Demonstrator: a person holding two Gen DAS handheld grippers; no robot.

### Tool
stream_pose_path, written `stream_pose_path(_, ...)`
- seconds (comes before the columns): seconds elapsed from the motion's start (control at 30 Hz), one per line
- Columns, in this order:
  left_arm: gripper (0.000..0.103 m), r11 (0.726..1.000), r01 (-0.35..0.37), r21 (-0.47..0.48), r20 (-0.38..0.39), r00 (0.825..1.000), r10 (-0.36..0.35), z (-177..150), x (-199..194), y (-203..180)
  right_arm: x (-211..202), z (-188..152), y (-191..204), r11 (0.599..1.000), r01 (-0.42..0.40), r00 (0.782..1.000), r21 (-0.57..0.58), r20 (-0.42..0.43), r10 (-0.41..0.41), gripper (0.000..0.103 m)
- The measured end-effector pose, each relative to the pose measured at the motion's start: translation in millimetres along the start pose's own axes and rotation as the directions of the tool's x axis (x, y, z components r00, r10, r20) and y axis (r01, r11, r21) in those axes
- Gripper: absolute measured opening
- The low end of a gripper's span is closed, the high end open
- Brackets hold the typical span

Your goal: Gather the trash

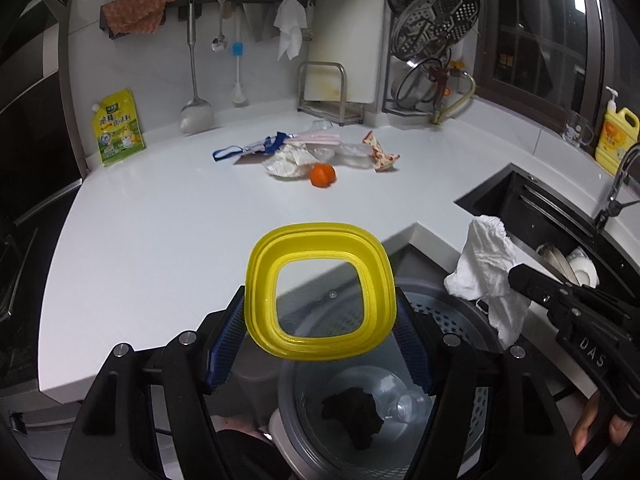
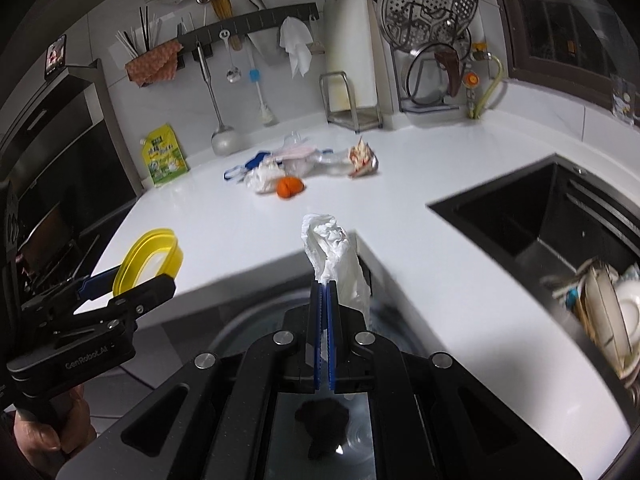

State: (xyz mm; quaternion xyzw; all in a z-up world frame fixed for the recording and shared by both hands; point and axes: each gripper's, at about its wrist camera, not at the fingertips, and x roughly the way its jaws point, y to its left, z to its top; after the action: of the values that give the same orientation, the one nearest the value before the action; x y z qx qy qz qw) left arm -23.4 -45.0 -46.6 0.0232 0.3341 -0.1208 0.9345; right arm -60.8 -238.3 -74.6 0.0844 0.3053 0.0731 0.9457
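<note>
My left gripper is shut on a yellow-rimmed clear lid and holds it above a grey trash basket below the counter edge. The basket holds a dark crumpled lump and a clear plastic bottle. My right gripper is shut on a crumpled white tissue, also over the basket; it shows in the left wrist view. More trash lies on the white counter: an orange peel, wrappers, clear plastic and a blue-strapped mask.
A black sink with dishes lies to the right. A green-yellow pouch, cutting-board stand, pot rack and hanging utensils line the back wall. A yellow soap bottle stands by the window.
</note>
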Motion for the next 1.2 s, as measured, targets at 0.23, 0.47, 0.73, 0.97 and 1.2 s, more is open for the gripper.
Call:
stream_pose_path(0.23,0.067,0.999,0.047,0.002,-0.057,0.997,-0.047,-22.4,10.6,-12.2,5.0,-34.6,-2.5,1.0,-0.001,0.998,0.018,-0.063,0.002,0.002)
stream_pose_path(0.47,0.067,0.998,0.064,0.017,-0.093,0.994,-0.062,-39.1,18.2,-19.3,14.6,-61.8,-9.5,0.999,-0.002,0.992,0.049,-0.125,0.008,0.002)
stream_pose_path(0.73,0.067,0.998,0.06,0.016,-0.132,0.99,-0.057,-50.9,29.6,-19.4,23.6,-73.4,-11.2,0.998,-0.013,0.987,0.055,-0.161,0.021,0.002)
stream_pose_path(0.97,0.068,0.998,0.067,0.006,-0.165,0.984,-0.065,-57.2,36.4,-17.5,28.1,-76.7,-12.0,0.998,-0.019,0.985,0.064,-0.172,0.03,0.003)
stream_pose_path(1.2,0.07,0.998,0.067,-0.008,-0.176,0.982,-0.067,-61.2,37.0,-12.6,29.5,-77.2,-14.7,0.997,-0.02,0.984,0.071,-0.176,0.032,0.003)
